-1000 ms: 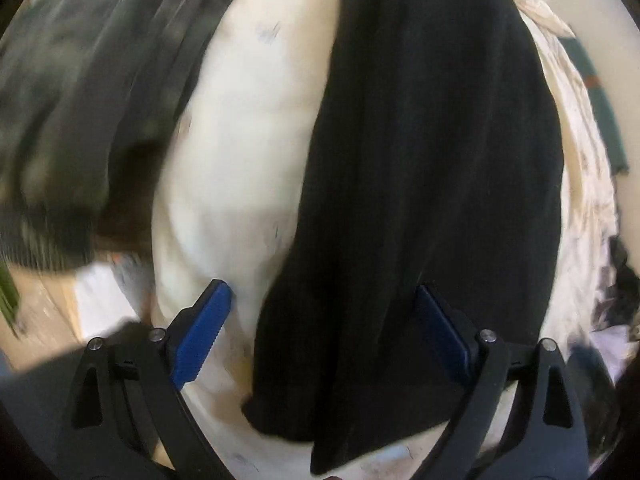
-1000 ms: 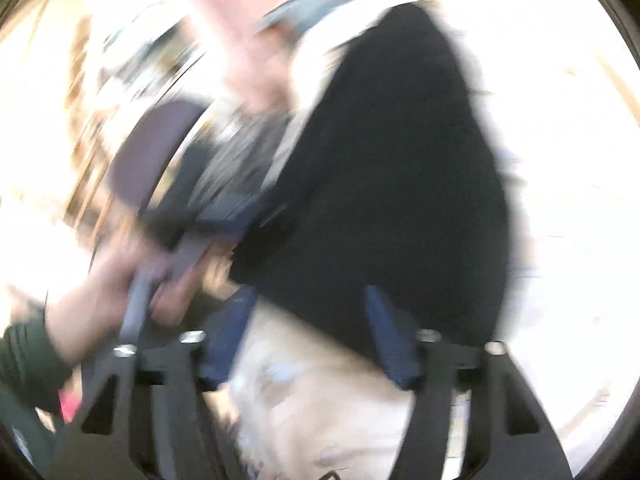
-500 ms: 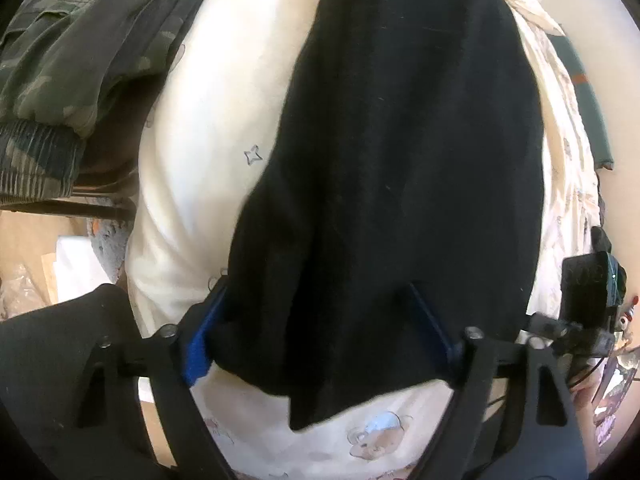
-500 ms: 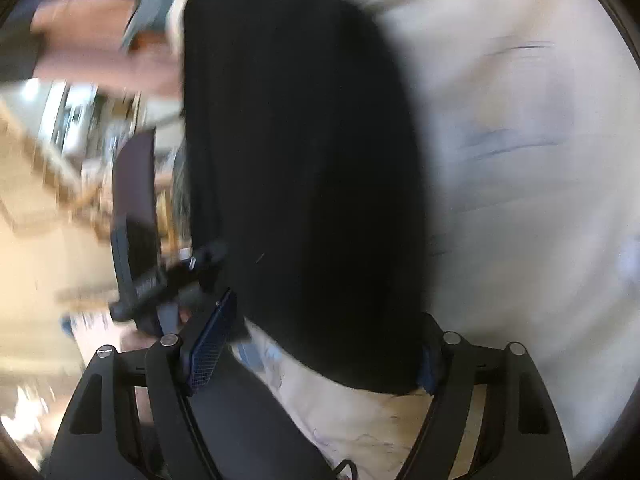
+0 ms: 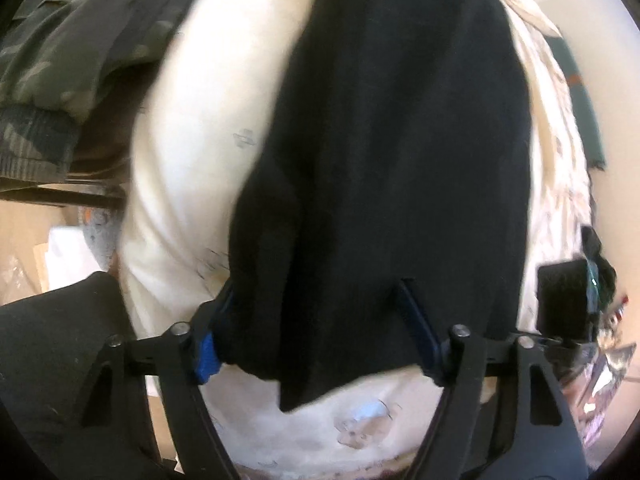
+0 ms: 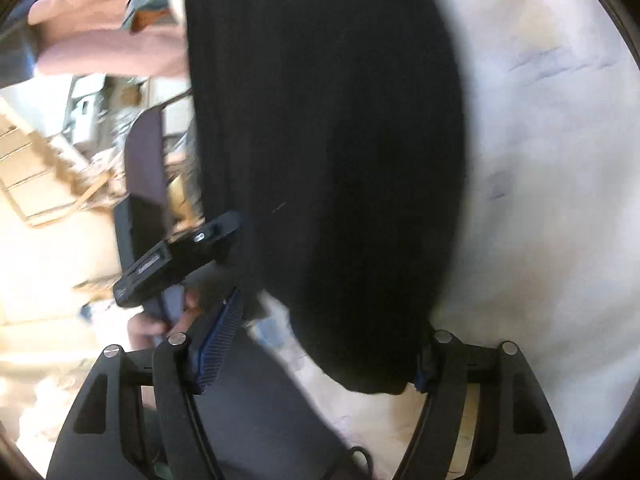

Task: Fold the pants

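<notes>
A: Where are the black pants (image 5: 392,152)?

B: Spread on the cream printed sheet (image 5: 192,128), running straight ahead of the left gripper (image 5: 316,320), their near hem between its fingers.

A: Gripped?

B: The jaws are closing around the hem; whether the pads press yet, I cannot tell.

A: And the right gripper (image 6: 324,344)?

B: Also closing, the pants' corner between its fingers, left pad clear of the cloth.

A: Anything else?

B: A camouflage jacket (image 5: 80,48) far left of the left gripper.
</notes>
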Tool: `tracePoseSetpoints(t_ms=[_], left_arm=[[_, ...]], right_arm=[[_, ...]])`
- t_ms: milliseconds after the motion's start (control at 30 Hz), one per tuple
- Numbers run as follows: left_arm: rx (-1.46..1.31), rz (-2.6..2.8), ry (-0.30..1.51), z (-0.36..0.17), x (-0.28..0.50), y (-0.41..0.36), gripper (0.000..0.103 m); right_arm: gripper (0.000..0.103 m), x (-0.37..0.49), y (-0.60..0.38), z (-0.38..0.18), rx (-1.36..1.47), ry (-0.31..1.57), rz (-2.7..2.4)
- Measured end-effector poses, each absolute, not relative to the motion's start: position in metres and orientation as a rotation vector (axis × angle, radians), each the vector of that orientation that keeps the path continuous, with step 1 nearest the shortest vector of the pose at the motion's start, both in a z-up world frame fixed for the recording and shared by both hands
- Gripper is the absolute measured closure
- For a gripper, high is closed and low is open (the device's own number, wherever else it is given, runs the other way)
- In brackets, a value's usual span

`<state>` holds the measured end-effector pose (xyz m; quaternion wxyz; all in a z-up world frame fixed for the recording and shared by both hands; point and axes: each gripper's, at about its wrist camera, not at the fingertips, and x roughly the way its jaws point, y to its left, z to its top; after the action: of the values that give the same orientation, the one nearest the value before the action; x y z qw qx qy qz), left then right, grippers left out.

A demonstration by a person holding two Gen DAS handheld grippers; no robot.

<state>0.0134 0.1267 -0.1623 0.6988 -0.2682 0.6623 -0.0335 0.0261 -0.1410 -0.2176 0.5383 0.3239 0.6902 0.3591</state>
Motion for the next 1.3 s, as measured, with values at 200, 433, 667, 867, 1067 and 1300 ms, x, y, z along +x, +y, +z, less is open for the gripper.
tracePoseSetpoints(t_ms=[200,433,667,867,1067,1300], left_arm=[[-0.636,-0.074,1.459,-0.165,0.014,0.130,0.084],[-0.666,-0.175,1.312,-0.126,-0.001,0.121,0.091],[-0.675,-0.317,1.046,-0.016,-0.030,0.115,0.092],[-0.588,-0.402,0.753,0.128,-0.045,0.096,0.092],[-0.551,-0.468,0.576,0.247,-0.026,0.084,0.091],[-0.571,-0.459,0.575,0.289,0.025,0.066,0.091]], right_arm=[[0.037,0.045,-0.156,-0.236,0.895,1.558,0.703],[0.087,0.045,-0.165,-0.169,0.765,1.364,0.713],[0.088,0.026,-0.186,-0.042,0.677,1.105,0.827],[0.088,0.003,-0.190,0.095,0.619,0.847,0.916],[0.088,0.001,-0.201,0.230,0.559,0.648,0.911],[0.088,0.048,-0.210,0.289,0.542,0.635,0.821]])
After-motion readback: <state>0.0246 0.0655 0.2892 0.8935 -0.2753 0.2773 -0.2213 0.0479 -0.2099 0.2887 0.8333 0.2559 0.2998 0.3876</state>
